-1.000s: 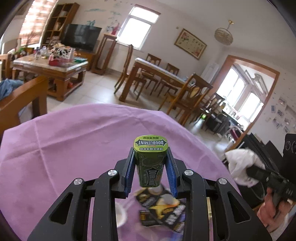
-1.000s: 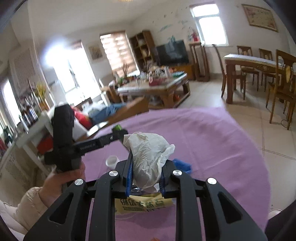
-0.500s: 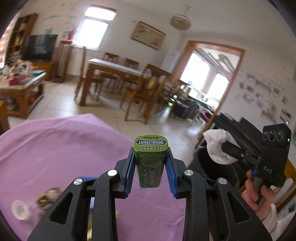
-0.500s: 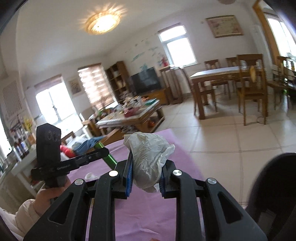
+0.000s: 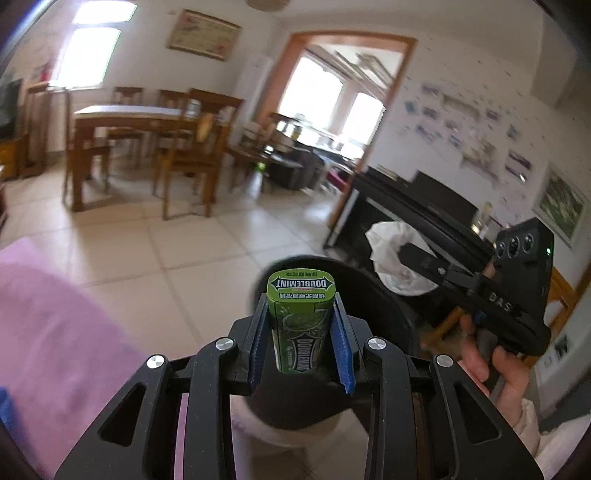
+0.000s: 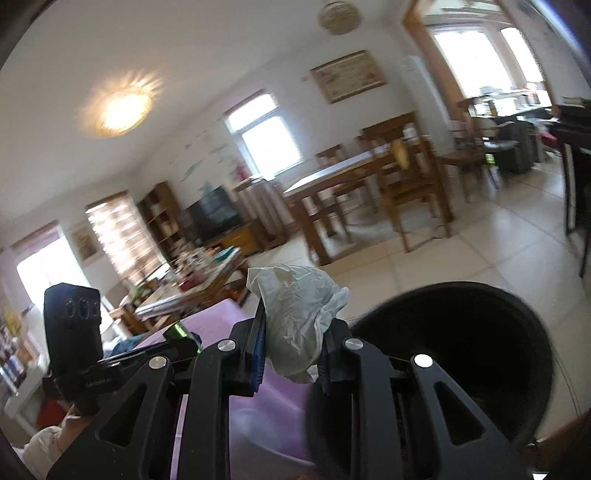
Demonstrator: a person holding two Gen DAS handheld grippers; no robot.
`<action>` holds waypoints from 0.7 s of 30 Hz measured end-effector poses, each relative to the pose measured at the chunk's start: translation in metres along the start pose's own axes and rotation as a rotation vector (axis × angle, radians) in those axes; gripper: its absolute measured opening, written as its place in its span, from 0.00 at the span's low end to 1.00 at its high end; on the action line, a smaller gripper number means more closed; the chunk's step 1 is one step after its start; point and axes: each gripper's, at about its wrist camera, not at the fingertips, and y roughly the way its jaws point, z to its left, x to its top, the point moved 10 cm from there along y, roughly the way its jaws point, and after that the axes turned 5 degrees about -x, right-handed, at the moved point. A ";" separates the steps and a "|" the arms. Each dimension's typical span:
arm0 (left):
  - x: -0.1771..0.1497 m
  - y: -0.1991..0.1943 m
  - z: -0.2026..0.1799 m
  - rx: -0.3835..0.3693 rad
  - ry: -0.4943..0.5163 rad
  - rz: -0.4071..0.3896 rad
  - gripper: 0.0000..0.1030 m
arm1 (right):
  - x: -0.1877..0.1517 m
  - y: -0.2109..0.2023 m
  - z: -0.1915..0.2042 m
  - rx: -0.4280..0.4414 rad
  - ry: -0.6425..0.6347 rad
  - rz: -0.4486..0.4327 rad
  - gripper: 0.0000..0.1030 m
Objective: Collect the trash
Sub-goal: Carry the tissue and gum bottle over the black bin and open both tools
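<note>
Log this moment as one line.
left gripper: shut on gum tin | right gripper: shut on tissue | both near black bin

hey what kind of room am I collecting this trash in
Looks like a home living and dining room: a wooden dining table with chairs, a TV by a bookshelf, and framed pictures.

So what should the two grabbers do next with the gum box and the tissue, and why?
Probably ease both a little further over the black bin, then let go. The left gripper is clamped on the green Doublemint box right by the bin's rim, and the right gripper holds the crumpled white tissue just left of the opening.
</note>
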 end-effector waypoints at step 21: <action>-0.049 0.164 -0.063 -0.055 0.085 0.186 0.31 | -0.031 -0.013 -0.106 -0.082 0.138 0.026 0.29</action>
